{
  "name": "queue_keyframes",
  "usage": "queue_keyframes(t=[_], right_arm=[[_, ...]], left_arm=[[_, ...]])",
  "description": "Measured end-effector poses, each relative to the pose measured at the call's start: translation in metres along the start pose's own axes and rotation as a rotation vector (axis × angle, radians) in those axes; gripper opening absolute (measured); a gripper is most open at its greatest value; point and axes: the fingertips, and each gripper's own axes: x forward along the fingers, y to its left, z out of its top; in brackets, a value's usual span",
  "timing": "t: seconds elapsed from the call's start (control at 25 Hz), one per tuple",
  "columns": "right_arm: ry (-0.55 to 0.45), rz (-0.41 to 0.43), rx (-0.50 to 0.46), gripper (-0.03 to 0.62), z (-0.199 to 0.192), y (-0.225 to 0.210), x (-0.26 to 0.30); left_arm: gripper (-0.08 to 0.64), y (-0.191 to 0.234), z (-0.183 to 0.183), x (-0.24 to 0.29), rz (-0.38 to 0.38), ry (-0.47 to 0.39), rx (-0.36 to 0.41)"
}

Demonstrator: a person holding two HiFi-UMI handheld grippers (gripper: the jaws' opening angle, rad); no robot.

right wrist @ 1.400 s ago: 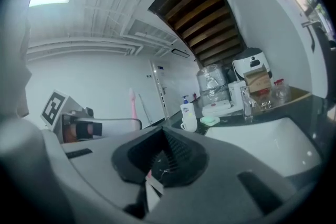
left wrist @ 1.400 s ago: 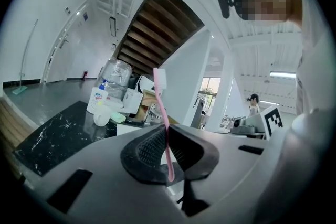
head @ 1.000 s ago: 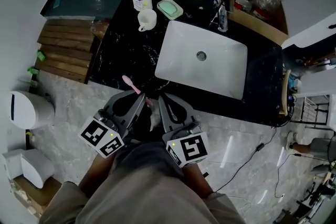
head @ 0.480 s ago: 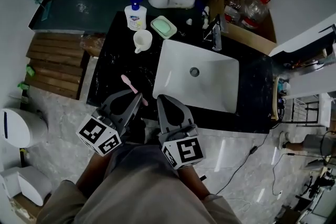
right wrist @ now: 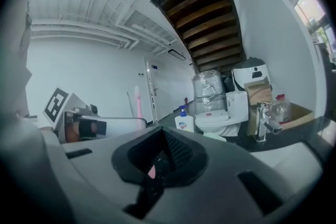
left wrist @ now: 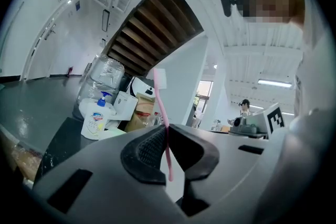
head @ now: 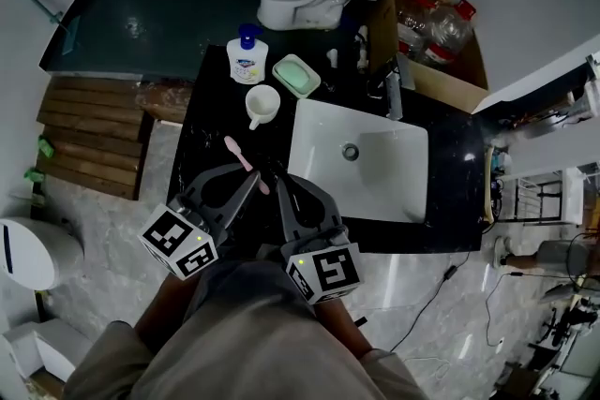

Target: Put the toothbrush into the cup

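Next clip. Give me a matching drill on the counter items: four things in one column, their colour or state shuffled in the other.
Things:
1. toothbrush
2. cup
3. soap dish
4. pump bottle

Colour or state:
A. pale green, lying on the counter
B. white body with a blue pump top
C. pink, clamped in the left gripper
D. white with a handle, standing on the counter beside the sink

Pairs: 1-C, 2-D, 3-A, 4-B
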Motion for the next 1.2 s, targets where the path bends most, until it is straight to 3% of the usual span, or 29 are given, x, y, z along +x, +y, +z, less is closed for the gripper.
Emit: queue_keyframes(t=[0.2, 0.68, 1.2], right_arm=[[0.018, 0.016, -0.012, 0.006, 0.001, 0.011, 0.024], [0.061, 0.007, -0.014, 0.006, -0.010, 0.024, 0.051], [0.043, -0.002, -0.031, 0.006, 0.006, 0.004, 0.065]], left_arm=[[0.023, 0.021, 0.017, -0.002, -0.015, -0.030, 0.012], [0.023, 0.046, 0.020, 0.000, -0.090, -0.005, 0.004], [0.023, 0.058, 0.035, 0.024, -0.102, -0.017, 0.028]])
